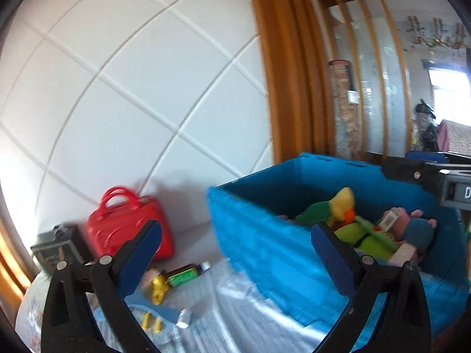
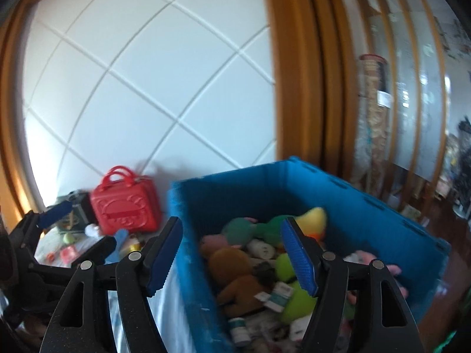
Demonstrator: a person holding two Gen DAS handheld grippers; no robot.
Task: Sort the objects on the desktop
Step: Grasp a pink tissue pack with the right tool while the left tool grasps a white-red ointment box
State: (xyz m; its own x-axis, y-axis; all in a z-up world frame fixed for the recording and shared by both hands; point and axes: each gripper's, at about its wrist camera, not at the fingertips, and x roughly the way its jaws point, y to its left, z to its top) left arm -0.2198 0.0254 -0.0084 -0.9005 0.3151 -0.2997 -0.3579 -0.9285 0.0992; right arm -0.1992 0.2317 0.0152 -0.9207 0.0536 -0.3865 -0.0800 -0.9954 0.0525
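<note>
Both claws are spread apart and carry nothing: the right gripper (image 2: 231,253) hangs over the one blue bin (image 2: 265,176), which is already heaped with plush toys, and the left gripper (image 1: 235,253) faces the clutter at its seven o'clock. A good next pick, I judge, is the single green-labelled bottle (image 1: 184,275); approach low and square. One red case (image 1: 129,229) stands at ten o'clock.

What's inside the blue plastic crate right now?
The blue plastic crate holds soft toys: a brown plush, a green-and-yellow plush duck, a small white bottle. Anything beneath them is covered.
</note>
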